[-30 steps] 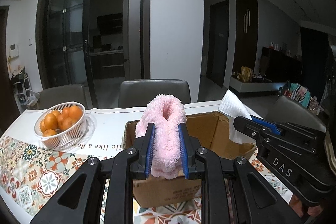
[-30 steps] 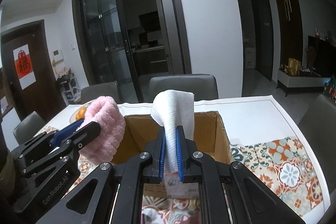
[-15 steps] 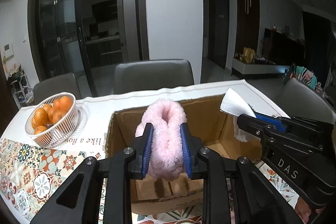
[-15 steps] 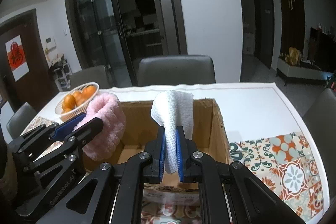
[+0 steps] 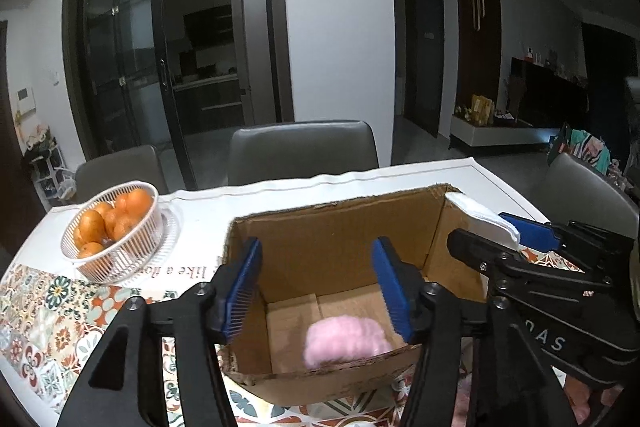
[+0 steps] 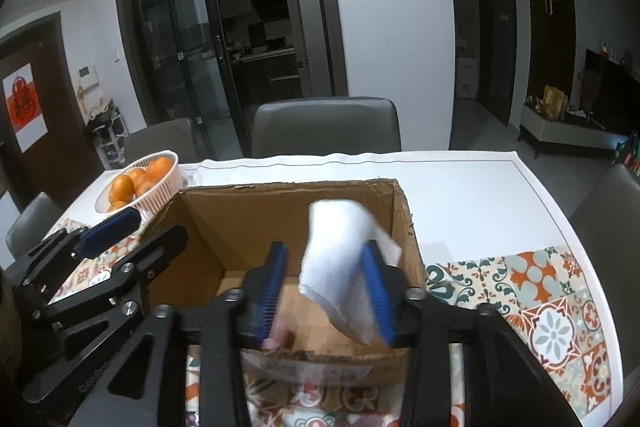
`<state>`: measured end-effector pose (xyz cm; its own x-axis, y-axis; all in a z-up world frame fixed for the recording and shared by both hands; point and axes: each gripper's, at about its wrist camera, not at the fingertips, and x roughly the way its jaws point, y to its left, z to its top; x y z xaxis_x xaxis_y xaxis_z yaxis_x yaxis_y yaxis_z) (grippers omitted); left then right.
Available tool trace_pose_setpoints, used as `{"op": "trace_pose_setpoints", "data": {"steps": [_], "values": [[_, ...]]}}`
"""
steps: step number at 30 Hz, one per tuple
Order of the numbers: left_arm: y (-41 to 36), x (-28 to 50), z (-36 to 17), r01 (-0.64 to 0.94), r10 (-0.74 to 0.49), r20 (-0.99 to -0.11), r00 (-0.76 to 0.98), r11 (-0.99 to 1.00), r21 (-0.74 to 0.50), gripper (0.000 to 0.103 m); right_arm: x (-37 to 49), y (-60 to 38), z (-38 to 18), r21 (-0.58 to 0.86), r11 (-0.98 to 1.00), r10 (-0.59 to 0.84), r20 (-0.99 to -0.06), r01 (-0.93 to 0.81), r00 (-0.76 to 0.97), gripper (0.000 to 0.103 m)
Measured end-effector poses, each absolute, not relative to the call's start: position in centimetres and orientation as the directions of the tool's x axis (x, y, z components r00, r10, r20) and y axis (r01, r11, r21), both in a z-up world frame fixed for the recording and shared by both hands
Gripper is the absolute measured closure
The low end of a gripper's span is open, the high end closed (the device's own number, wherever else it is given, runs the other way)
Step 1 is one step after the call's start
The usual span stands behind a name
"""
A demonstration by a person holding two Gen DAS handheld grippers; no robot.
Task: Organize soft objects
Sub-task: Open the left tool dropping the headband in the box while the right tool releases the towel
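Observation:
An open cardboard box (image 5: 332, 227) stands on the table; it also shows in the right wrist view (image 6: 288, 203). My left gripper (image 5: 320, 285) is open above the box. A fluffy pink slipper (image 5: 346, 341) lies on the box floor below it. My right gripper (image 6: 326, 287) is open over the box's right side. A white cloth (image 6: 340, 259) sits loose between its fingers, leaning on the right pad, blurred. The cloth's edge shows in the left wrist view (image 5: 480, 215) beside the right gripper's fingers (image 5: 532, 231).
A white basket of oranges (image 5: 114, 227) stands left of the box, seen also in the right wrist view (image 6: 138, 181). Grey chairs (image 5: 304, 151) line the far table edge. A patterned tablecloth (image 6: 540, 307) covers the near side.
Both grippers have opened over the box. The pink slipper has dropped from my left gripper onto the box floor. The white cloth has come loose in my right gripper.

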<state>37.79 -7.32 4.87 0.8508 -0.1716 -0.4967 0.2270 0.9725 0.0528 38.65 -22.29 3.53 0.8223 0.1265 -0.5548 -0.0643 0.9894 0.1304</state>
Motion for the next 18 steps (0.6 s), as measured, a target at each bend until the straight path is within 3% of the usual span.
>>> {"op": "trace_pose_setpoints", "data": {"steps": [9,18], "values": [[-5.8,36.7,6.1,0.172,-0.118,-0.481,0.869,0.983,0.069,0.037,38.1,-21.4,4.8,0.137,0.986,0.153,-0.547,-0.093,0.823,0.052],[-4.0,36.6,5.9,0.078,-0.015,-0.471,0.882,0.99,0.114,0.032,38.8,-20.6,4.8,0.15,0.982,0.181,-0.574,-0.114,0.799,0.035]]}}
